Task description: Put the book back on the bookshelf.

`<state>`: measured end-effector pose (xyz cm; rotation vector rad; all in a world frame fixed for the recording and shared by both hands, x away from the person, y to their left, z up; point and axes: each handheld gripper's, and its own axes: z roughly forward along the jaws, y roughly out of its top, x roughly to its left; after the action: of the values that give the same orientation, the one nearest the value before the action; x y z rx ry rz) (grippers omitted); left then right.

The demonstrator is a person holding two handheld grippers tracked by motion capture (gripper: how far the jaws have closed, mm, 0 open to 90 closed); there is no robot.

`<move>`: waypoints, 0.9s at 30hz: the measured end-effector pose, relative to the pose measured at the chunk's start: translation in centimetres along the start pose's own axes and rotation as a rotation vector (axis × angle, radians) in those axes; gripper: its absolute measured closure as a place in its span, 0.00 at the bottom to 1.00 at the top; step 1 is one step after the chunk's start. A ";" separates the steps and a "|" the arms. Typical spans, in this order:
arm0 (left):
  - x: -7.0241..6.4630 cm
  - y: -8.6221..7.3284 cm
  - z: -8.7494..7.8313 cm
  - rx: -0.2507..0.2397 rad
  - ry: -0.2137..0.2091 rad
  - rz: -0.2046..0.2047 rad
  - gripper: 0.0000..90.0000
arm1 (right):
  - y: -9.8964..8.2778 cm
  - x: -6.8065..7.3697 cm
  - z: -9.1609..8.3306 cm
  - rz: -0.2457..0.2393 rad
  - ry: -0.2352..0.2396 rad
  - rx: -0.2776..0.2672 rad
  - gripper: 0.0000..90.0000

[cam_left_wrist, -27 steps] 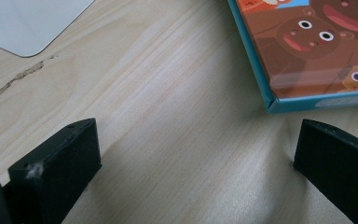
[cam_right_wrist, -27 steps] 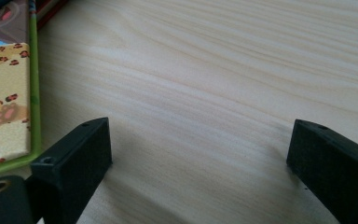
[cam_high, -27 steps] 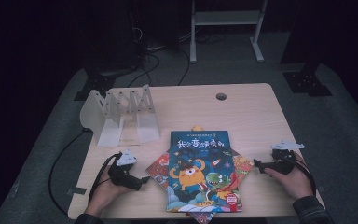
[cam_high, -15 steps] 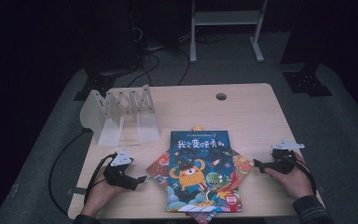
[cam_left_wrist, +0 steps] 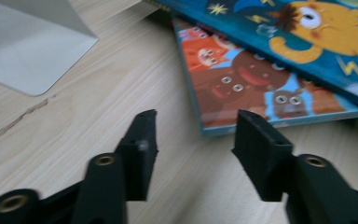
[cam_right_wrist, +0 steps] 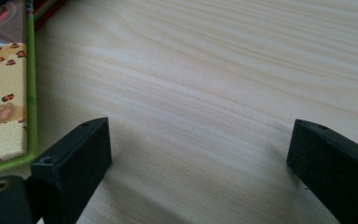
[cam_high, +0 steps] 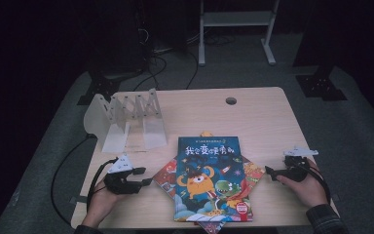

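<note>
Pale wooden surface (cam_high: 263, 126) seen from above, in a dark room. Near the front edge, a fanned stack of picture books (cam_high: 209, 183), the top one blue with an orange monster on its cover; other covers poking out beneath at angles. At the back left, a clear plastic book stand (cam_high: 126, 119), well apart from the stack.

Left gripper (cam_high: 143, 176) held low just left of the stack, pointing toward it. Fingers (cam_left_wrist: 142, 144) parted about halfway, nothing between them but bare wood; corner of a lower book (cam_left_wrist: 256, 88), with brown and orange cartoon faces, lying just ahead, not touched.

Right gripper (cam_high: 271, 173) held low just right of the stack, pointing toward it. Fingers (cam_right_wrist: 74, 158) spread wide, gripping nothing, only bare wood between them; green-edged book cover (cam_right_wrist: 4, 107) just beside one finger, apart from it.
</note>
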<state>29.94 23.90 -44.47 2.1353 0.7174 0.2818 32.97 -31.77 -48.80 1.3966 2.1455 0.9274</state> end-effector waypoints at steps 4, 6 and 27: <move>-0.5 0.5 0.1 0.012 -0.036 0.008 0.76 | 0.0 0.0 0.0 0.000 0.000 0.000 0.06; -0.8 0.7 0.2 0.013 -0.057 0.007 0.85 | 0.0 0.0 0.0 0.000 0.000 0.000 0.06; -3.0 2.7 3.5 0.043 -0.210 0.028 1.00 | 0.0 0.0 0.0 0.004 -0.004 0.001 0.06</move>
<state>30.09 18.63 -44.36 2.1775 0.5769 0.0558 33.04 -31.79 -48.79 1.4023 2.1410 0.9250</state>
